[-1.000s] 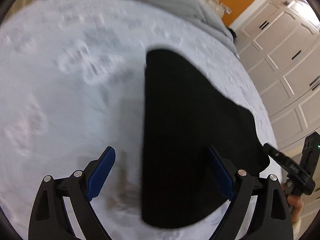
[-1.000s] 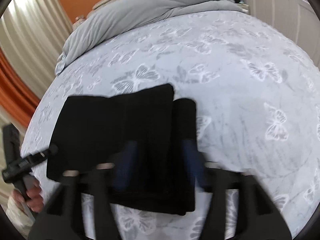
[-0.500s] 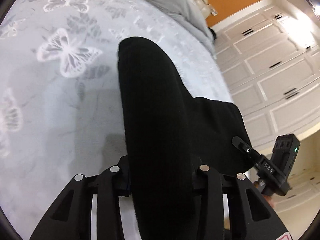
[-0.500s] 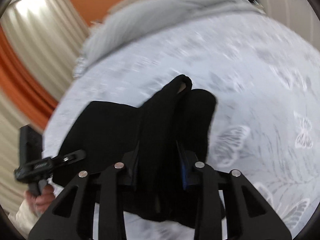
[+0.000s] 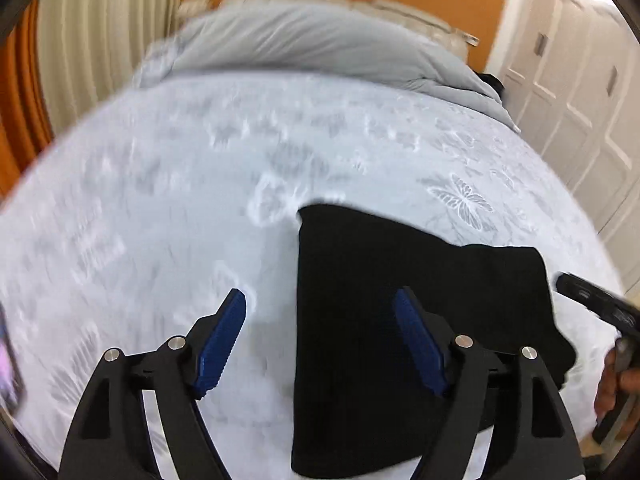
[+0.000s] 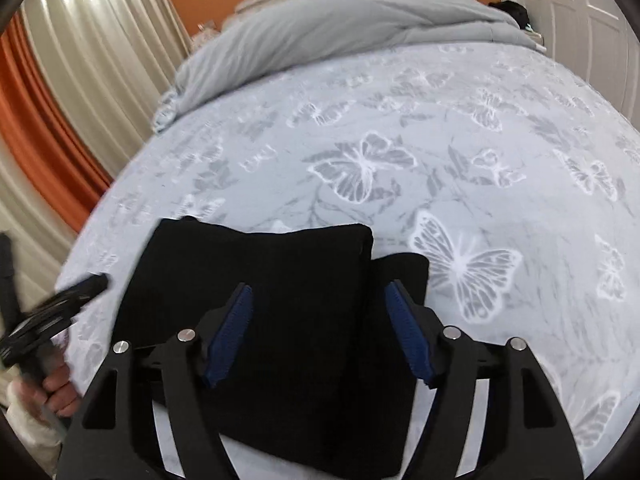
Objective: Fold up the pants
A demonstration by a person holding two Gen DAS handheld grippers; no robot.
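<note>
Pants (image 5: pixel 400 320) lie folded on the bedspread (image 5: pixel 160 200), mostly right of the left gripper (image 5: pixel 320 340), fingers spread wide, holding nothing; the long edge runs away from it. Right wrist view: right gripper (image 6: pixel 322 332) gapes empty right over the bundle, so it's nearer. Loads of open bed beyond, mattress edge close.

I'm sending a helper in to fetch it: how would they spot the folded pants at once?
Start at the bed with the pale butterfly-print cover and the grey duvet bunched by the headboard. At the opposite, near edge lie the pants, a flat black folded bundle. It is the only solid dark thing on that light, patterned cover.
</note>
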